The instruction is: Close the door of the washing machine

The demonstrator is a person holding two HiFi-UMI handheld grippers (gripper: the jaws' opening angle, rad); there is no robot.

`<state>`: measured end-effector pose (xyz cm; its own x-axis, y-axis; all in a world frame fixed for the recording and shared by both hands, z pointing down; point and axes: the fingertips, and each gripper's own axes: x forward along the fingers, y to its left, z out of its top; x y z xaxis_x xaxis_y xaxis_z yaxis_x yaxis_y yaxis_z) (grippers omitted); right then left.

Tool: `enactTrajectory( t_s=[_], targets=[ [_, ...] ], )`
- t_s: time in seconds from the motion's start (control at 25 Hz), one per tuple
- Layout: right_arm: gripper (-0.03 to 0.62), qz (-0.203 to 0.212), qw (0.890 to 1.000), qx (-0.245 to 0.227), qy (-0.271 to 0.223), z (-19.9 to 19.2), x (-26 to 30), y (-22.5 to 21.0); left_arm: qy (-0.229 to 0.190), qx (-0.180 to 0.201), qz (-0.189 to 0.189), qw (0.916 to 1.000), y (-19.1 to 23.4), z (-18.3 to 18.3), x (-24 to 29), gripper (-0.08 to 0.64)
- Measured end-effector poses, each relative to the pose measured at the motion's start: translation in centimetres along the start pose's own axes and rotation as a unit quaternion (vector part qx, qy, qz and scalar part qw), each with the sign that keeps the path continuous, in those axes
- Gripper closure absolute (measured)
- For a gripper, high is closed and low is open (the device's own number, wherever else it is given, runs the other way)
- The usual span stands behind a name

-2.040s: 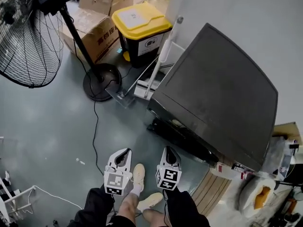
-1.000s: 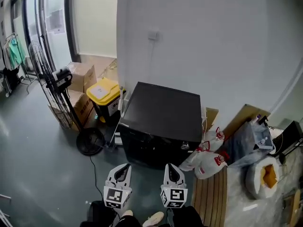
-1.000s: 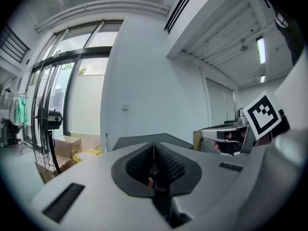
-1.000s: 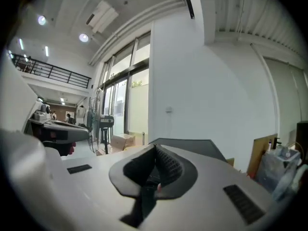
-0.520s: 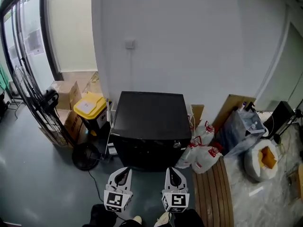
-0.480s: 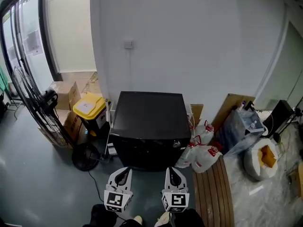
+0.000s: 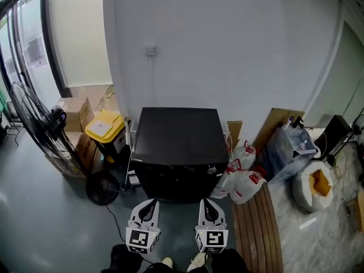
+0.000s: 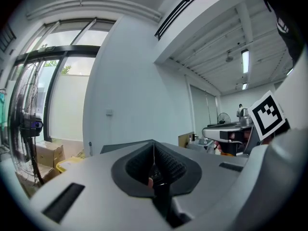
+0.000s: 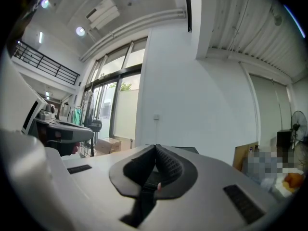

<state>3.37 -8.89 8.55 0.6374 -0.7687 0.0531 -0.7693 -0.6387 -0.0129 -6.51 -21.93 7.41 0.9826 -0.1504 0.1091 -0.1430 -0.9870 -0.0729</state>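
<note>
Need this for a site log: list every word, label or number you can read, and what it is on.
None can be read.
Label on the yellow bin lid: too small to read.
Red print on the white bags: too small to read.
Print on the cardboard boxes: not legible.

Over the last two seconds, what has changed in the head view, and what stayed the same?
The view lifted from the floor to the wall, so the black washing machine now sits centred ahead, fan and yellow bin at its left. Nothing was gripped or released. The left tongs and right tongs stay shut and empty, side by side.
</note>
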Motion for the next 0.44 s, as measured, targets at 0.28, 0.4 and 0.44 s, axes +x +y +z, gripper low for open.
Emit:
enactTrajectory(
  t_s=[0.28,0.4,0.44],
  targets=[
    [0.577,0.006,1.0,0.002,0.007,0.3,0.7,0.2,0.008,0.0,-0.001,1.0,0.2,0.4,0.7,0.534],
    [0.577,0.005,1.0,0.002,0.01,0.5,1.6,0.7,0.007,-0.002,-0.001,1.0,1.3,0.6,1.1,0.534],
    [0.577,0.006,1.0,0.001,0.01,0.5,1.7,0.8,0.006,-0.002,-0.001,1.0,1.5,0.6,1.2,0.534]
  ],
)
